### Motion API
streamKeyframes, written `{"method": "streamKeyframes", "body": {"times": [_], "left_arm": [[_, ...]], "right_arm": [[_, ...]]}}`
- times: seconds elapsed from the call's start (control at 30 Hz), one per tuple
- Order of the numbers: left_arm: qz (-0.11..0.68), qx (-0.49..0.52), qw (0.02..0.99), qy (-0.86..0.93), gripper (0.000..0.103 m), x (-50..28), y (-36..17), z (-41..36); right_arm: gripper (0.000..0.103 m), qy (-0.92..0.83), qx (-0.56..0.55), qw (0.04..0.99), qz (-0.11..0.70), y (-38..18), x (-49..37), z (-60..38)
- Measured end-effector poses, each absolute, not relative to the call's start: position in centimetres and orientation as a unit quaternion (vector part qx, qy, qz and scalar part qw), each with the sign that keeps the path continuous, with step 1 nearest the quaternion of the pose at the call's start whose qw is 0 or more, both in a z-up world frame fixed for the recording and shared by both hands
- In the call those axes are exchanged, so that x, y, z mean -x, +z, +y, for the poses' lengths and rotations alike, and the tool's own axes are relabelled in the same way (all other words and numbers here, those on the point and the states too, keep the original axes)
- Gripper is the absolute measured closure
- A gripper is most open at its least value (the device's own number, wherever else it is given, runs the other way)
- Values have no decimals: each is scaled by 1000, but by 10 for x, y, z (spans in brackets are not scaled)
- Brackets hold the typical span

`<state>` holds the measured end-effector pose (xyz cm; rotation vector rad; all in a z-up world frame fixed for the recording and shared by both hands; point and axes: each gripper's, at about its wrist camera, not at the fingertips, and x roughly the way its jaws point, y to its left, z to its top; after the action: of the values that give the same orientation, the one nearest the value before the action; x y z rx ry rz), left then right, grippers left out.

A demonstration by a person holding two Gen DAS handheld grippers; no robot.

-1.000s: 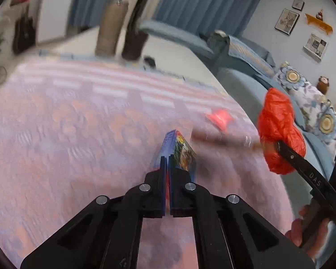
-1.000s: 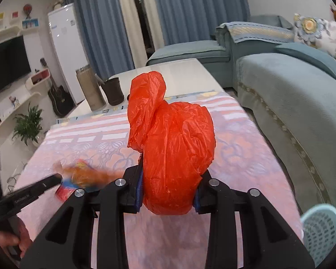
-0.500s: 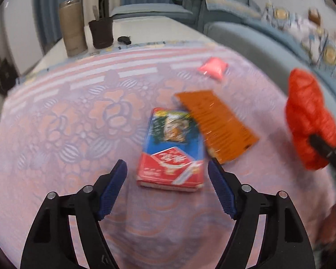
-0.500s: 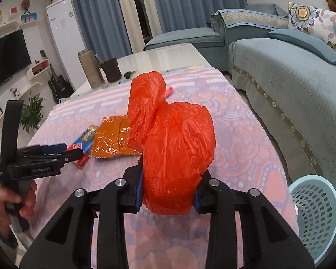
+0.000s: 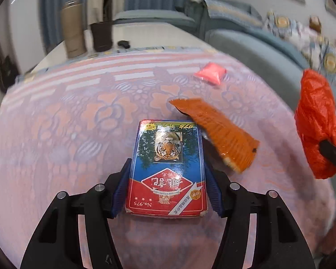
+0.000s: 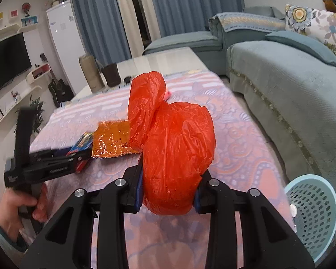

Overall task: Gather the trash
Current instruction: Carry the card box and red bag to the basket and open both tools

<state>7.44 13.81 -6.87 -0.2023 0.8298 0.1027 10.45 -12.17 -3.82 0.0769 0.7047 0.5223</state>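
Currently, L gripper (image 5: 166, 185) straddles the card box (image 5: 168, 168), which lies flat on the bench (image 5: 56, 134) w/ its tiger print facing up. Jaws stand at the box's two long sides, blue pads (image 5: 121, 188) just beside or touching the edges; whether they press yet cannot be told, and the box rests on the cloth, not lifted. R gripper (image 6: 169, 198) is clenched on the red plastic bag (image 6: 172, 157), held above the bench's near edge. An orange foil wrapper (image 5: 219, 134) lies just beside the box's far-right corner, partly tucked against it; a small pink packet (image 5: 210, 74) sits farther back. Blue mesh basket (image 6: 313, 219) stands on the floor at the bench's right, near the sofa (image 6: 291, 78).

Step in hand, judged: close on the box, then lift. To do well: keep pads square to the long edges, mid-length approx., so the box doesn't pivot; squeeze gently, since thin card likely buckles. Lift straight up to avoid dragging the wrapper along. Risk: slick print may slip if grip is only at the near end.
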Motion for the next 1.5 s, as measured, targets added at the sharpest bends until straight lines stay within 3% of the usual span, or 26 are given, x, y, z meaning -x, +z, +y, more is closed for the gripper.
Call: {"method": "streamKeyframes", "body": {"times": [0.27, 0.57, 1.03, 1.13, 1.23, 1.33, 1.5], "left_arm": [[312, 129, 941, -12, 46, -30, -4, 93], [276, 97, 945, -149, 46, -50, 47, -39], [396, 90, 872, -273, 45, -120, -59, -180], [412, 82, 863, -279, 42, -122, -74, -189], [403, 79, 869, -277, 30, -119, -72, -187], [397, 82, 874, -269, 29, -118, -69, -179], [395, 108, 873, -266, 29, -118, -63, -164]], "right_arm": [[73, 217, -69, 927, 299, 1, -76, -176], [73, 111, -117, 943, 293, 13, -58, -277], [72, -50, -210, 867, 449, -112, -80, -399], [67, -59, -216, 859, 461, -126, -80, -402], [62, -66, -224, 854, 466, -136, -82, -408], [53, -75, -226, 852, 467, -140, -81, -411], [53, -64, -232, 858, 453, -135, -81, -412]]}}
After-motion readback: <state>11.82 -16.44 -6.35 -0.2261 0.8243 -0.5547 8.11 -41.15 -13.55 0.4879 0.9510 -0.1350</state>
